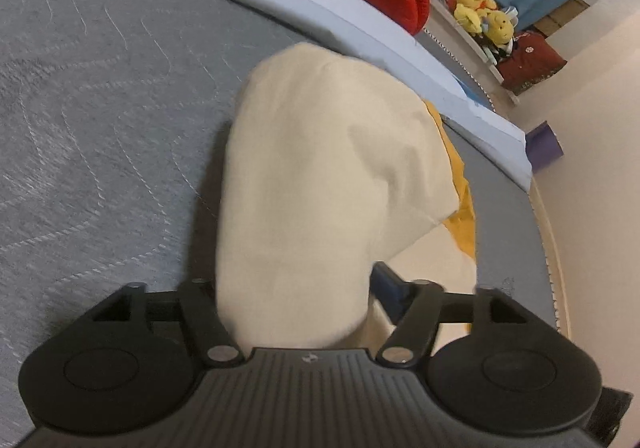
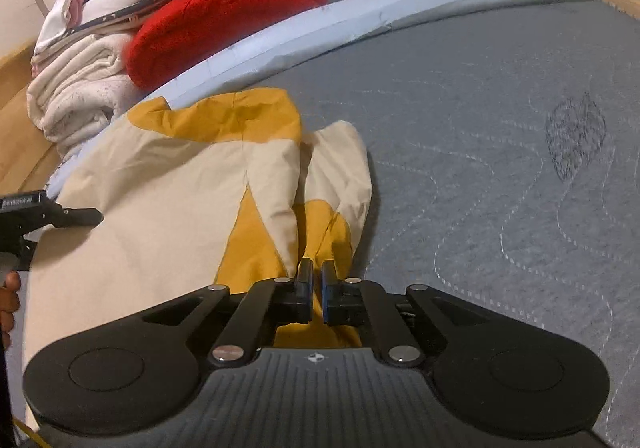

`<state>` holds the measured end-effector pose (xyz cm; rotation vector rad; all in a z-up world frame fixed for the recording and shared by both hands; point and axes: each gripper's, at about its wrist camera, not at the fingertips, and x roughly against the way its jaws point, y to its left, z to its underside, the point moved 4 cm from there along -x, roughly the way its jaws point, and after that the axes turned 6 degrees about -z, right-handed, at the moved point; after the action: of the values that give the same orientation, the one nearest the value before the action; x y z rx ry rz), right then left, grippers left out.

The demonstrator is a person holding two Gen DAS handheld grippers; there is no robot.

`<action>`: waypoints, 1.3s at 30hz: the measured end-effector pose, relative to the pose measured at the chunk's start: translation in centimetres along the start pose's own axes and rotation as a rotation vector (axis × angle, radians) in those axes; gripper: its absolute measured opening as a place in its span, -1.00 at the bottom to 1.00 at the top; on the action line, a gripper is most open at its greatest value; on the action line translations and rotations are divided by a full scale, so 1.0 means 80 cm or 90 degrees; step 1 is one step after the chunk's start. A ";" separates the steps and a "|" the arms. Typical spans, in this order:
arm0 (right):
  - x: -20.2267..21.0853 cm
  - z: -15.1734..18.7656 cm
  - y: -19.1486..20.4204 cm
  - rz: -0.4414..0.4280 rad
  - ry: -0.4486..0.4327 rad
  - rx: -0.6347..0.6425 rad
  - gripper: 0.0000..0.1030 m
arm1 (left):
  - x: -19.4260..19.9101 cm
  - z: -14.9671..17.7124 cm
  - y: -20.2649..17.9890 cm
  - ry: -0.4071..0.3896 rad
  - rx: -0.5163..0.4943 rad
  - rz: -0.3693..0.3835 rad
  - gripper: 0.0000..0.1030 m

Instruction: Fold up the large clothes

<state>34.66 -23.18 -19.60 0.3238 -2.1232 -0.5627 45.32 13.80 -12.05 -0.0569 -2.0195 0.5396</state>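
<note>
right gripper (image 2: 317,280) pinching jacket (image 2: 192,184) (left finger hidden)

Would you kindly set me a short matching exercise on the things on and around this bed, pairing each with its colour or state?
Things:
1. garment
2. blanket
3. mattress
4. right gripper

Descriptions:
A. grey, quilted with wavy stitching
B. cream with mustard-yellow panels
C. closed on a fold of fabric
D. red, bundled at the far edge of the bed

Pairs: 1-B, 2-D, 3-A, 4-C
</note>
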 end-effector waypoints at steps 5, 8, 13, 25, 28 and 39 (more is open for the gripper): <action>0.027 0.004 -0.004 -0.051 -0.006 -0.037 -0.12 | 0.022 -0.001 0.049 -0.005 0.129 0.033 0.65; 0.035 0.013 -0.012 -0.092 0.022 -0.050 -0.01 | 0.017 0.017 0.060 0.038 0.135 0.040 0.64; 0.031 0.042 -0.009 -0.097 0.110 -0.002 -0.08 | -0.007 0.029 0.070 0.041 0.167 0.089 0.36; 0.039 0.050 -0.005 -0.086 0.111 0.057 -0.98 | -0.016 0.015 0.055 0.060 0.100 0.046 0.51; 0.027 0.062 0.008 -0.057 0.137 0.096 -0.99 | 0.031 0.015 0.038 0.039 -0.005 -0.011 0.49; 0.038 0.062 0.014 -0.004 0.111 0.111 -0.98 | 0.093 0.115 -0.019 0.037 -0.328 -0.088 0.40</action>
<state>28.84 -22.13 -19.34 0.4608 -2.0060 -0.3397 34.12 11.15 -8.94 -0.2398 -2.0404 -0.0771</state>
